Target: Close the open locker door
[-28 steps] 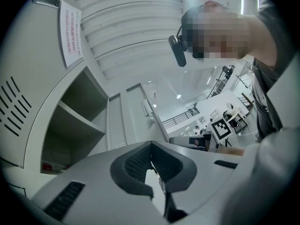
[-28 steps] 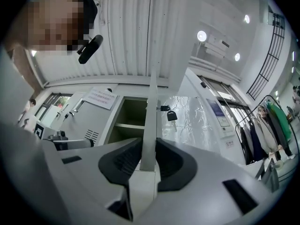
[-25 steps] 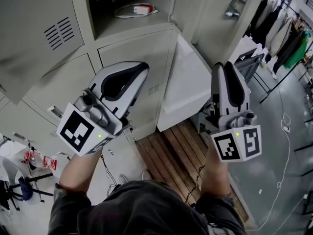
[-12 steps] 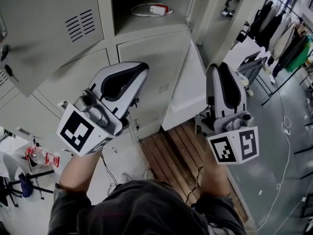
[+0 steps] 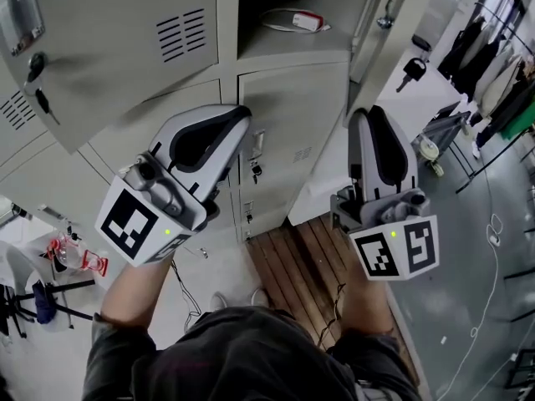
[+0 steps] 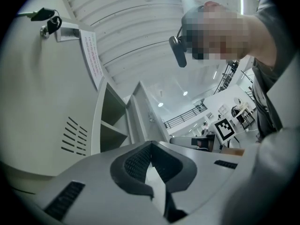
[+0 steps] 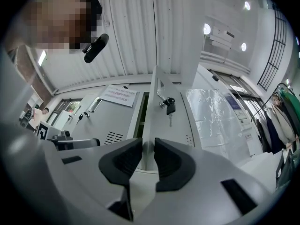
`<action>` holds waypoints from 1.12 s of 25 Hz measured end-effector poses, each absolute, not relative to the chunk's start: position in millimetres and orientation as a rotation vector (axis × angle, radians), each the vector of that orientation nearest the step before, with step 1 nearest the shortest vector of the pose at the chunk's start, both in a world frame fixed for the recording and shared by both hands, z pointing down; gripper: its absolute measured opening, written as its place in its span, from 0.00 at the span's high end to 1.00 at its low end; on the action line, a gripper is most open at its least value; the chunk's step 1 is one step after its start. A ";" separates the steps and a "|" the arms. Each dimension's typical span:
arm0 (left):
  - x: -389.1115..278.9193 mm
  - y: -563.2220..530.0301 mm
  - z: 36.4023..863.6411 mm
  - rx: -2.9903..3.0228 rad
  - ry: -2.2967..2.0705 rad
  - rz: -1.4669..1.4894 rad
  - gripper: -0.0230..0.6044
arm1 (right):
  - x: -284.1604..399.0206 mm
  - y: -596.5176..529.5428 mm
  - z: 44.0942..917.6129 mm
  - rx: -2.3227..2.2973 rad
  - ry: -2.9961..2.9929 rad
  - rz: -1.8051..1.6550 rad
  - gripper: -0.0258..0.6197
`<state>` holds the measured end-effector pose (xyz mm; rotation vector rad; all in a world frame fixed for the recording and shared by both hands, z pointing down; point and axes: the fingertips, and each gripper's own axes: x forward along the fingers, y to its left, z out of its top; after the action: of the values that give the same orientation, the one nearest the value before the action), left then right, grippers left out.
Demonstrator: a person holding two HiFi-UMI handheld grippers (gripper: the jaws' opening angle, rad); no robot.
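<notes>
The open locker door [image 7: 176, 121] stands swung out from the grey lockers [image 5: 292, 132], nearly edge-on to the right tool [image 7: 147, 146], which points up at it and is apart from it. A key bunch [image 7: 167, 105] hangs from its lock. The bared compartment holds a white cable [image 5: 280, 17] and a red-and-white box [image 5: 311, 22]. The right tool's jaws stand a narrow gap apart, having just been closing a little, with nothing between them. The left tool [image 6: 149, 146] has its jaws together at the tips, empty, off beside a closed locker.

Risks, as I judge them: a push landing on the door's thin edge would slip off rather than swing it, and the tool could snag the dangling keys. The cable lies near the compartment's front — it might get pinched and keep the door ajar.

A paper notice [image 7: 116, 94] sits on a neighbouring door, its print too small to read. No brand is legible — only the square black-and-white markers [image 5: 393, 253] on the tools.
</notes>
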<state>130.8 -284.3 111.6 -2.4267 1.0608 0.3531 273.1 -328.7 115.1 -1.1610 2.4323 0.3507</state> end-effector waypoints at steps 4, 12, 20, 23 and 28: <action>118.1 -283.5 110.5 -2.408 1.089 0.348 0.94 | 255.5 -332.7 115.3 -1.124 2.450 0.355 0.82; 94.7 -284.9 110.5 -2.373 1.150 0.336 0.94 | 222.2 -341.9 116.8 -1.054 2.487 0.374 0.82; 74.7 -288.3 109.3 -2.322 1.223 0.317 0.94 | 190.0 -355.9 119.3 -0.950 2.524 0.377 0.82; 68.0 -289.6 115.1 -2.322 1.250 0.288 0.94 | 179.5 -361.6 120.2 -0.909 2.535 0.369 0.82; 56.4 -292.1 128.2 -2.323 1.299 0.230 0.94 | 161.6 -372.4 122.9 -0.843 2.554 0.349 0.82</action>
<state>56.4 -292.1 128.2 -2.3233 1.2990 0.2301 161.6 -372.4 122.9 -0.8434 2.5538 0.3488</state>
